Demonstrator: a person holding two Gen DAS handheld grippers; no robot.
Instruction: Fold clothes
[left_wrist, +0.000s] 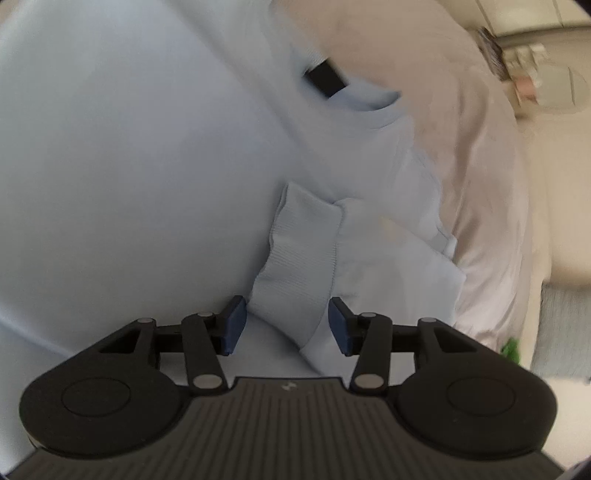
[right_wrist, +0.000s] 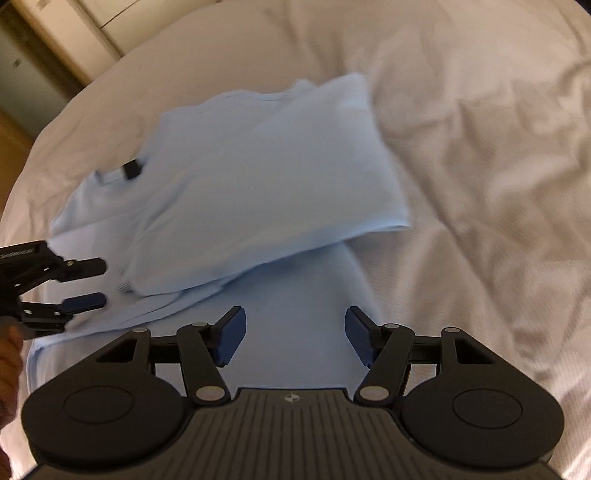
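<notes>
A light blue sweatshirt (right_wrist: 258, 177) lies partly folded on the bed, with a black neck label (right_wrist: 131, 170). In the left wrist view the sweatshirt (left_wrist: 110, 166) fills the frame, and a ribbed sleeve cuff (left_wrist: 299, 266) lies between the open fingers of my left gripper (left_wrist: 287, 325), which holds nothing. The left gripper also shows in the right wrist view (right_wrist: 99, 284), open at the garment's left edge. My right gripper (right_wrist: 295, 338) is open and empty above the lower part of the sweatshirt.
A wrinkled white bedsheet (right_wrist: 480, 166) covers the bed around the garment. Cabinets and a wall (right_wrist: 55, 44) stand beyond the bed's far left edge. Cluttered furniture (left_wrist: 535, 74) shows past the bed edge in the left wrist view.
</notes>
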